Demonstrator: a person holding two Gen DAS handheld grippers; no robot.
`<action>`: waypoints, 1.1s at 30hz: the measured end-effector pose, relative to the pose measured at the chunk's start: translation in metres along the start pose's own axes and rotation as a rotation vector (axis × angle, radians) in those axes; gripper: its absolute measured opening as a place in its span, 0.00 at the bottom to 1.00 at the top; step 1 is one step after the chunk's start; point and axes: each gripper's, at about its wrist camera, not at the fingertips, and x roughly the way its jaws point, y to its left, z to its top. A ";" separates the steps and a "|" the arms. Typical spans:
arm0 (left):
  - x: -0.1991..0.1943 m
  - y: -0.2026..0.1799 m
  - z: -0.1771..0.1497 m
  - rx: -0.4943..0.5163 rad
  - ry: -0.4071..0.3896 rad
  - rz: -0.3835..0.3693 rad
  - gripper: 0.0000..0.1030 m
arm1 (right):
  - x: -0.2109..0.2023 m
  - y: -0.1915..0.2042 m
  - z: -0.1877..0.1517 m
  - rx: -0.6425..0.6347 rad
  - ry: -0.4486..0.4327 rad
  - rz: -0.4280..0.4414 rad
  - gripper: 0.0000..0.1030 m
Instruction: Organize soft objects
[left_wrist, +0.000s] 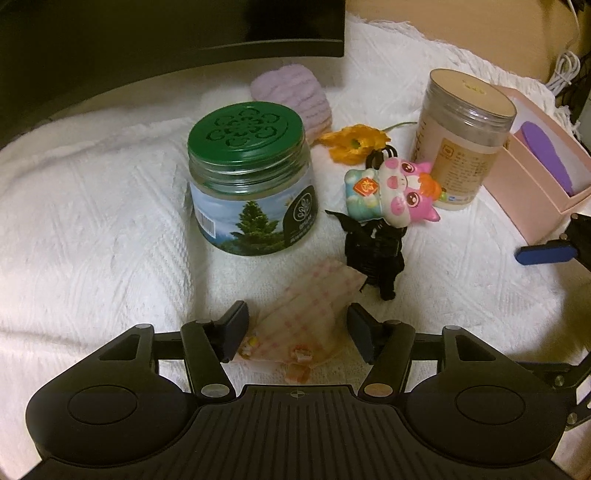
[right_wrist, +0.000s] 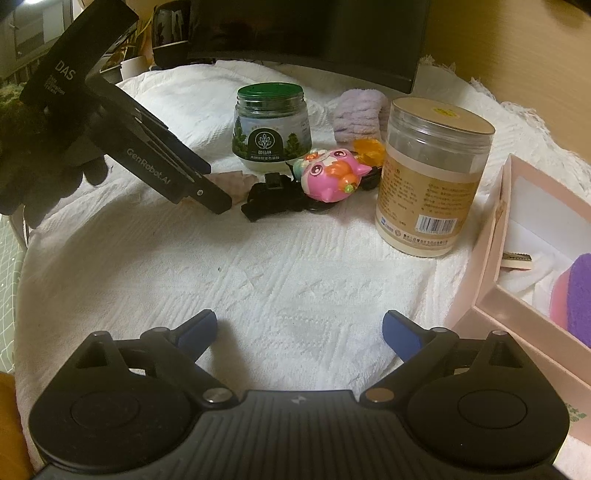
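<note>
My left claw stands wide, and the pink checked cloth lies between its two blue pads. The cloth rests on the white textured cover of the surface; the left pad seems to be just beside the cloth's edge, but I cannot tell if it touches. The right pad is apart from it. In the right wrist view only a small corner of this cloth shows behind the left claw's fingers.

My right claw is also wide and nothing is between its fingers, only bare white cover. It hangs just beside the pink box, which stands at the right edge. Inside the box I see a purple soft piece.

Beyond the cloth lies a black hair clip, and touching it is a pink and white squishy cat toy. Behind the toy is an orange fabric flower, and further back a lilac fluffy item. A glass jar with green lid stands to the left of the toy, and a tall clear plastic jar stands to the right, near the pink box. A person's dark gloved hand holds the left claw.
</note>
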 end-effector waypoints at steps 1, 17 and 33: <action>-0.002 0.001 -0.001 -0.012 -0.008 0.011 0.53 | -0.001 0.000 -0.001 0.002 0.000 -0.001 0.94; -0.048 0.018 -0.043 -0.297 -0.210 0.069 0.12 | -0.025 0.038 0.056 -0.293 -0.005 -0.040 0.79; -0.076 0.061 -0.067 -0.551 -0.232 0.020 0.12 | 0.099 0.028 0.189 -0.417 0.524 -0.019 0.64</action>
